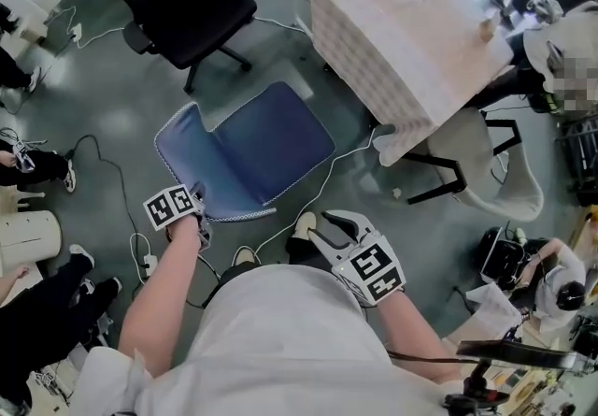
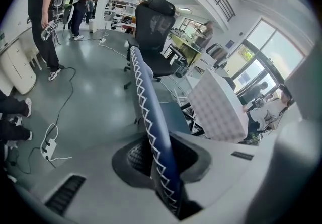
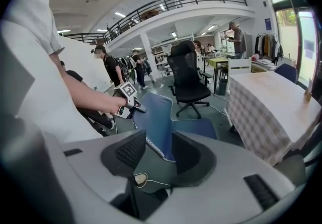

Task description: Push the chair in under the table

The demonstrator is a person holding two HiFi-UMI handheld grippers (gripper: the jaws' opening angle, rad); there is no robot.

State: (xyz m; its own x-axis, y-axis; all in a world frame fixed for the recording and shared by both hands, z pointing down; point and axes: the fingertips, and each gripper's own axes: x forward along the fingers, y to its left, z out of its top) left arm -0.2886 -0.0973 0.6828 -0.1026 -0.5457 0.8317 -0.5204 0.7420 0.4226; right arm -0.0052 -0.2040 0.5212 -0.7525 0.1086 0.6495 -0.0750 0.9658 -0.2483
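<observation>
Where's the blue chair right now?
Head view, centre-left: the blue chair stands left of the cloth-covered table, not under it, its backrest edge clamped in the left gripper.

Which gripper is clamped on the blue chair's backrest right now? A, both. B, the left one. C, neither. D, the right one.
B: the left gripper has its jaws pinched on the stitched edge of the blue chair backrest, while the right gripper stands open with nothing gripped.
</observation>
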